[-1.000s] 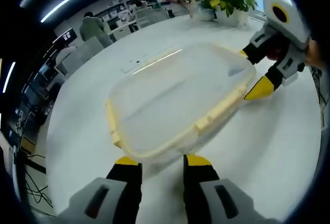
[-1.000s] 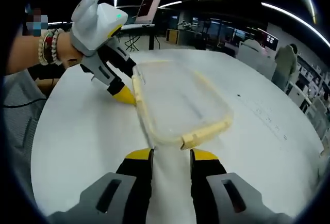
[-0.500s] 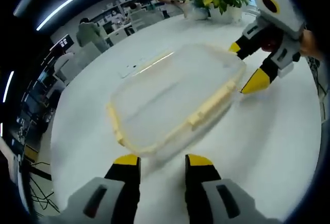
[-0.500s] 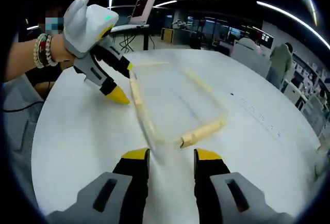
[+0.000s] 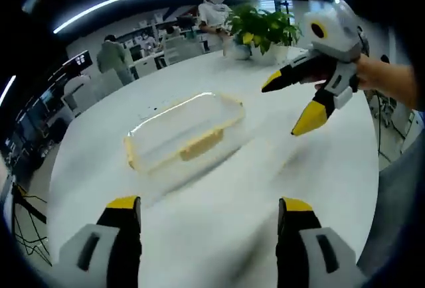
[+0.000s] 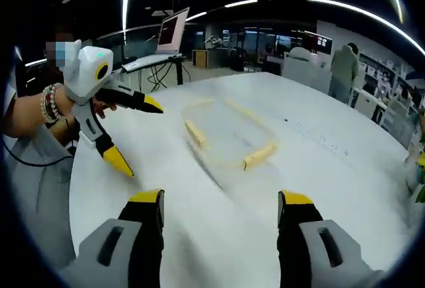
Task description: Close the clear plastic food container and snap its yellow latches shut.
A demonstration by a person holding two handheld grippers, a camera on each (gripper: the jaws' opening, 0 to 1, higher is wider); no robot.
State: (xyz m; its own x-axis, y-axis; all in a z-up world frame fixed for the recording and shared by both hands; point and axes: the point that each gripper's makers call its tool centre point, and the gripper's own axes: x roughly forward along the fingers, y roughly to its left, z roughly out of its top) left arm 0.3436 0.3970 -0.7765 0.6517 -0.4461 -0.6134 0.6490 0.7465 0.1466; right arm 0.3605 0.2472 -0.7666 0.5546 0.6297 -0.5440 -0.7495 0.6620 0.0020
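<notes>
Yellow-tipped black fingers, grey mounts, beaded bracelets

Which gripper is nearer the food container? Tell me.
Hard to call: both sit back from the food container. The left gripper and right gripper hang open, off opposite ends.

The container is a shallow, clear plastic rectangle with a pale yellow rim, lying flat on the white counter with its lid on. In the left gripper view it sits at about 10 o'clock from centre, a yellow latch on its near long side. In the right gripper view the container lies just above centre, latches showing at its near end and at its 9 o'clock side; motion blur hides whether they are snapped down.
</notes>
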